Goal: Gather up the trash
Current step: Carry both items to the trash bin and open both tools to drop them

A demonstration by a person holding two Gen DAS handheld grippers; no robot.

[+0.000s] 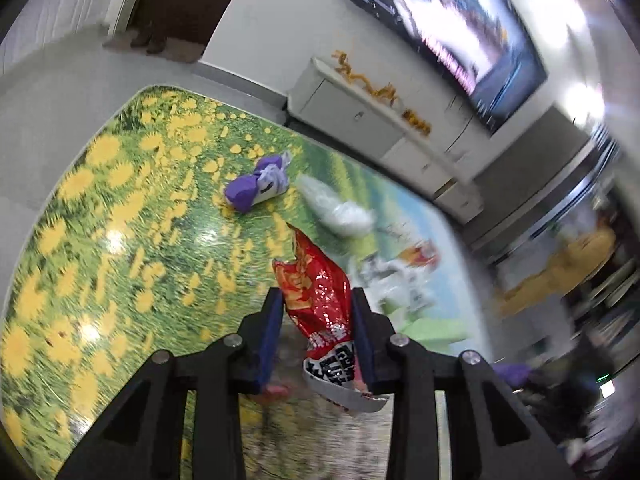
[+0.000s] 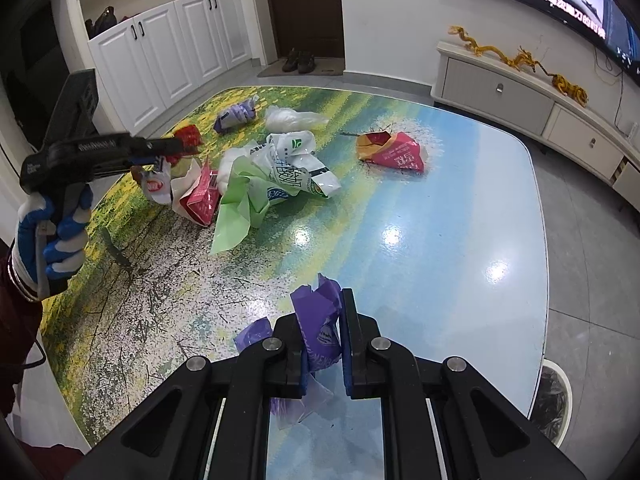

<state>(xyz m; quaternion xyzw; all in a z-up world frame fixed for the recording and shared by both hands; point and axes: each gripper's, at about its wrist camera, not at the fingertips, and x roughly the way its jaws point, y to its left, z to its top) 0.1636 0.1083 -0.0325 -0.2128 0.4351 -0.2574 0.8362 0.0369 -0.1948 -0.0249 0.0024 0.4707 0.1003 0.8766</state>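
Left wrist view is showing the left gripper (image 1: 318, 300) pinching a red snack wrapper (image 1: 316, 300) between its blue pads, the crumpled foil standing up past the fingertips and the printed end hanging down behind them. Only a narrow band of foil is lying between the pads, so the slick wrapper is likely to be sliding out if the hand is swinging fast; the blur across this picture is hinting at just such a swing.

Right wrist view is showing the right gripper (image 2: 324, 330) clamped on a purple wrapper (image 2: 318, 320), with thin loose film trailing below the jaws. That trailing film could be catching on the table (image 2: 460, 208) or tearing away.

Outward, both grippers are tilting downward over the table. The person's gloved hand (image 2: 52, 236) is gripping the left tool's handle at the table's left side, above a heap of crumpled bags (image 2: 276, 176). A red-and-yellow packet (image 2: 390, 152), a white bag (image 1: 340, 208) and a purple bundle (image 1: 258, 186) are lying uncollected. The bin (image 2: 554, 400) is standing beside the table's near right corner, so a dropped piece may be landing on the floor instead.
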